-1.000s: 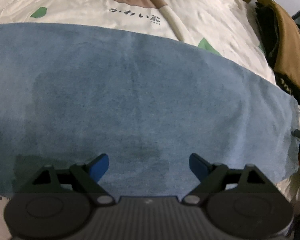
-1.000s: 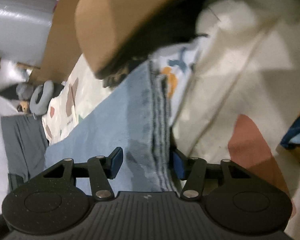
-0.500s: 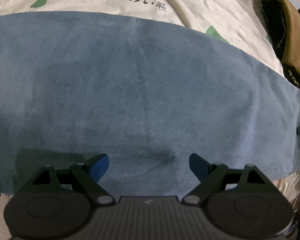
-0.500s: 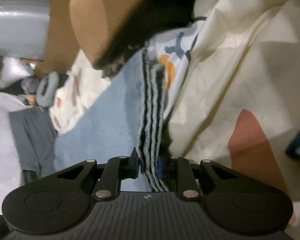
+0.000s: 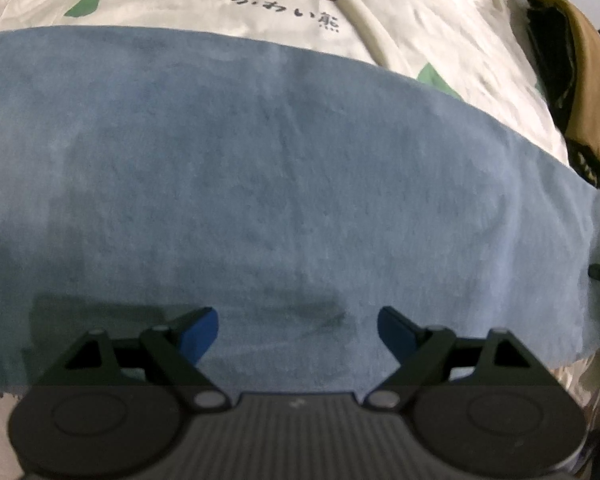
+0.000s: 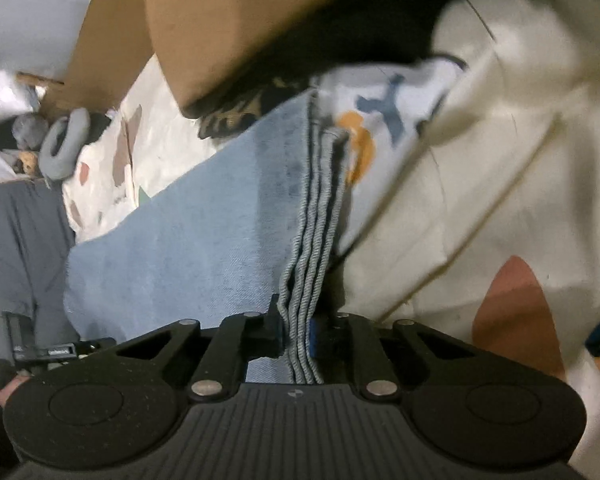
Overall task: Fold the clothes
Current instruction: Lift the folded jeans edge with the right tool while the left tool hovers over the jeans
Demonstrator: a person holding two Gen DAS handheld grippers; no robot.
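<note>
blue garment point(image 5: 284, 184) cut off left, tan clothing point(image 6: 228, 20) blurred

Two hand-held grippers, both matte black: the left gripper point(image 5: 298, 326) carries bright blue pads point(image 5: 199, 330) on angled linkage fingers, silver pivot pins and round caps flanking a ribbed central body. The right gripper point(image 6: 296, 330) shares the same build, its black plastic speckled with dust and blue showing on one fingertip.
</note>
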